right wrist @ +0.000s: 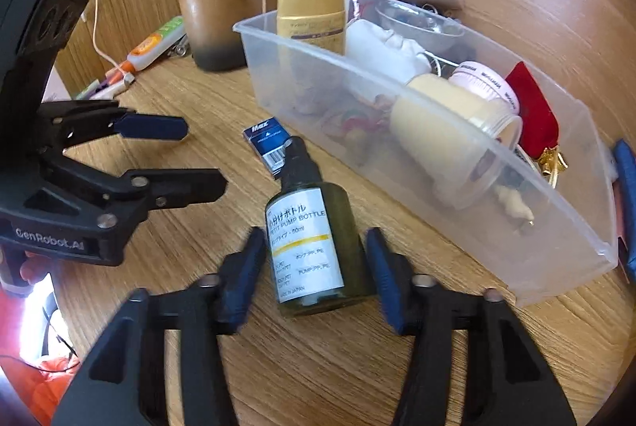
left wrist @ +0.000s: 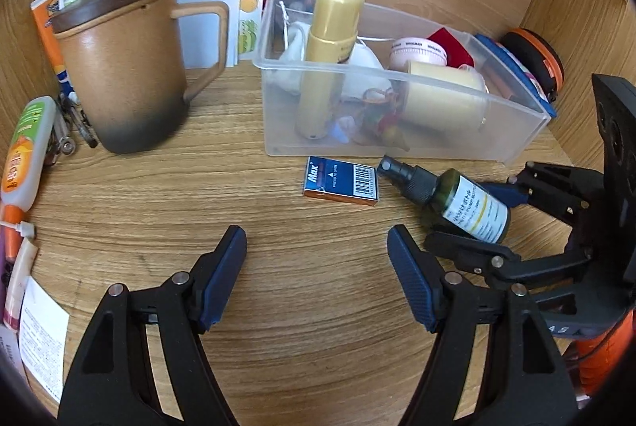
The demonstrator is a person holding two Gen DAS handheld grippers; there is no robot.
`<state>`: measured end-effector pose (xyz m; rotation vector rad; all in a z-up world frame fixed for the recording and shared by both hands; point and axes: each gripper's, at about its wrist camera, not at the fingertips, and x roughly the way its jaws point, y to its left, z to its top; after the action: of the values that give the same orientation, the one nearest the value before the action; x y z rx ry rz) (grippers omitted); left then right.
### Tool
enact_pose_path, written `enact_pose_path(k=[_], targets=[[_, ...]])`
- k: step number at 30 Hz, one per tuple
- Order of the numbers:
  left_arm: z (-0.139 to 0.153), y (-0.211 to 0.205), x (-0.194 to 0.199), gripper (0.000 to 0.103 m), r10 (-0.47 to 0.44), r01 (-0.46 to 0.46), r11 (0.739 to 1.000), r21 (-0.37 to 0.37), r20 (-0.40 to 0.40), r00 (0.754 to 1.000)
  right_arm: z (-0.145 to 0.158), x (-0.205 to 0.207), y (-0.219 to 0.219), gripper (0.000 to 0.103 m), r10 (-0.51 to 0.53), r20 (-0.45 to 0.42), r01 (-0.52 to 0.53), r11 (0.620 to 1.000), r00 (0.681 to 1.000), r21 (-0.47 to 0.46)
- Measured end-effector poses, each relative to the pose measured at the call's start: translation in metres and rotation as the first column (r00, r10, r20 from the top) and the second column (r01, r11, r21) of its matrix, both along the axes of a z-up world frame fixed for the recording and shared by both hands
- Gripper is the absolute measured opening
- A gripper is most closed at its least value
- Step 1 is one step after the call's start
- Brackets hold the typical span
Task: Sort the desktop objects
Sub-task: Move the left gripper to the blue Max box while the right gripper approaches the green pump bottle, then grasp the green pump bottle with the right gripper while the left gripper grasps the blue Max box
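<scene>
A dark green pump bottle [right wrist: 308,239] with a white label lies on the wooden desk, also in the left wrist view [left wrist: 457,197]. My right gripper [right wrist: 314,267] is open, its blue pads on either side of the bottle's lower body, small gaps showing. It also appears in the left wrist view [left wrist: 489,215]. My left gripper [left wrist: 316,267] is open and empty above bare desk, and shows in the right wrist view [right wrist: 194,155]. A blue Max staple box [left wrist: 341,179] lies by the bottle's nozzle. A clear plastic bin [left wrist: 397,143] holds a gold bottle [left wrist: 328,56], a cream jar and small items.
A brown lidded mug [left wrist: 127,68] stands at the left. A glue bottle [left wrist: 26,151], pens and papers lie along the left edge. Cards and papers pile behind the bin. An orange round case [left wrist: 536,56] sits at the right wall. Wooden walls enclose the desk.
</scene>
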<state>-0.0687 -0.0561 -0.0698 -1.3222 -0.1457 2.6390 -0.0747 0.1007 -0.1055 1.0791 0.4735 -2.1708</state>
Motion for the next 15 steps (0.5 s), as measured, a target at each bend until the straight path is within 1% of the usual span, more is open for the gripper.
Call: enact_pose_path(k=[4, 12, 15], targets=[[-0.001, 0.006, -0.005, 0.073, -0.006, 0.006, 1.000, -0.006, 0.012, 1.000, 0.001, 0.006, 0.002, 0.038, -0.008, -0.046, 0.009, 1.000, 0.999, 0.002], [-0.001, 0.020, -0.019, 0.073, -0.011, 0.012, 0.999, -0.047, 0.023, 1.000, 0.019, 0.005, 0.023, 0.038, -0.025, -0.055, 0.019, 0.993, 0.998, -0.120], [-0.003, 0.028, -0.024, 0.073, -0.004, 0.005, 0.996, -0.087, 0.016, 1.000, 0.025, 0.006, 0.027, 0.038, -0.019, -0.056, 0.010, 0.988, 0.998, -0.156]])
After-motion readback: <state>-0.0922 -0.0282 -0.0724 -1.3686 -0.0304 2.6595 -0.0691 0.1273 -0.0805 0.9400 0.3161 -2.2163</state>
